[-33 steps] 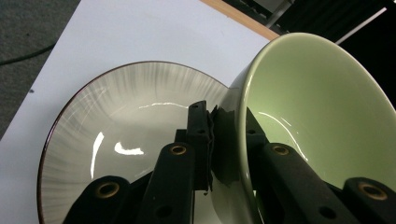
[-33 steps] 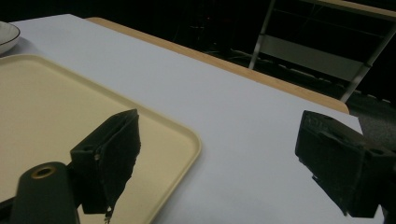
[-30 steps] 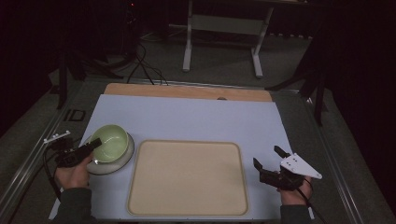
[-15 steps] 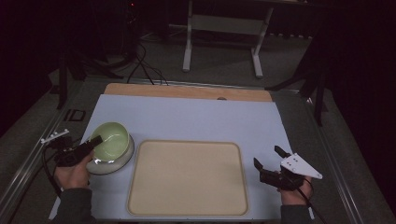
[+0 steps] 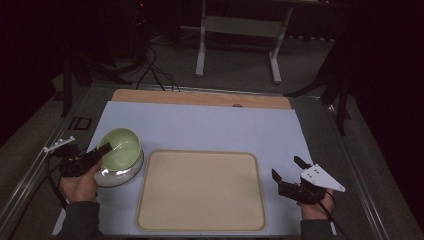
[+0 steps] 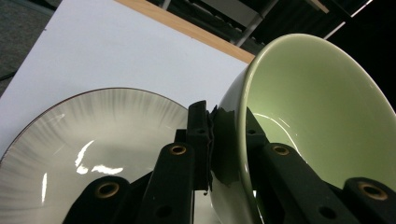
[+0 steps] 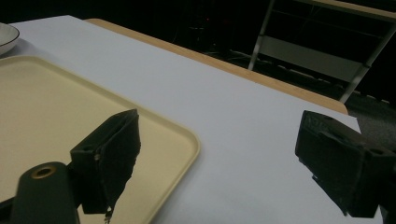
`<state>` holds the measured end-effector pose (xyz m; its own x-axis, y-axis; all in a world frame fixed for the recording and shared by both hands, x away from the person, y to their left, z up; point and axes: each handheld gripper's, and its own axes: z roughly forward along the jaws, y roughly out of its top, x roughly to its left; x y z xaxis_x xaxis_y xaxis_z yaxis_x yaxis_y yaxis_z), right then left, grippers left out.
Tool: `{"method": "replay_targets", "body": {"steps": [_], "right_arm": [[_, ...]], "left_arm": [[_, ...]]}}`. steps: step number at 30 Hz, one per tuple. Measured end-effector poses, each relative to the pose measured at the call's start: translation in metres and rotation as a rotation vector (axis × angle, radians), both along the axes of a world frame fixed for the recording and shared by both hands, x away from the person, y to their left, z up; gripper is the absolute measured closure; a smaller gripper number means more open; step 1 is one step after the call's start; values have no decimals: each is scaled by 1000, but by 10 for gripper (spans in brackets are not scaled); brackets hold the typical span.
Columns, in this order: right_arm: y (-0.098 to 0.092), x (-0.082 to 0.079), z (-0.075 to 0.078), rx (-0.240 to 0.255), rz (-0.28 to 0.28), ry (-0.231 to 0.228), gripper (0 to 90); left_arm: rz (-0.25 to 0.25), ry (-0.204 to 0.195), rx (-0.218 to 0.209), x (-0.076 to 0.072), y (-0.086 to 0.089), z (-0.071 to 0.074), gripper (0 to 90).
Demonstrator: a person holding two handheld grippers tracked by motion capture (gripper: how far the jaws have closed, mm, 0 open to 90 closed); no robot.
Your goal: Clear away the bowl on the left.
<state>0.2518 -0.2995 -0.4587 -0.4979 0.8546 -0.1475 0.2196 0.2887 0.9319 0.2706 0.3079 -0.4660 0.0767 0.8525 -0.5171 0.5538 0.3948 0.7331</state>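
The left gripper (image 5: 102, 150) was pinching the rim of the green bowl (image 5: 120, 148), one jaw inside the wall and one outside, as the left gripper view made plain at the bowl's edge (image 6: 243, 140). The bowl was tilted, its mouth tipped toward the far side of the table, and it sat above the white plate (image 5: 116, 175) with the dark rim, the same plate (image 6: 84, 140) that spread out below the jaws in the left gripper view. Compared with a second earlier, the bowl had tipped further and stood a little higher over the plate, where before it had nested lower in it; the left hand (image 5: 80, 182) had shifted only slightly. The plate lay on the pale blue mat (image 5: 210, 130), just left of the beige tray (image 5: 200, 190).

The right gripper (image 5: 290, 172) rested at the mat's right edge beside the tray, its jaws spread wide with nothing between them, unchanged from the earlier frames. In its own view the tray's corner (image 7: 177, 135) lay under the jaws.
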Motion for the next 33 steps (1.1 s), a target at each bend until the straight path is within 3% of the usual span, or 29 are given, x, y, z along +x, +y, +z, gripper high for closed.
{"method": "replay_targets", "body": {"steps": [17,33], "right_arm": [[0,0,0,0,0,0,137],[0,0,0,1,3,0,137]], "left_arm": [[-31,-26,-10,2,-11,9,807],[-73,-33,5,5,-26,12,808]]}}
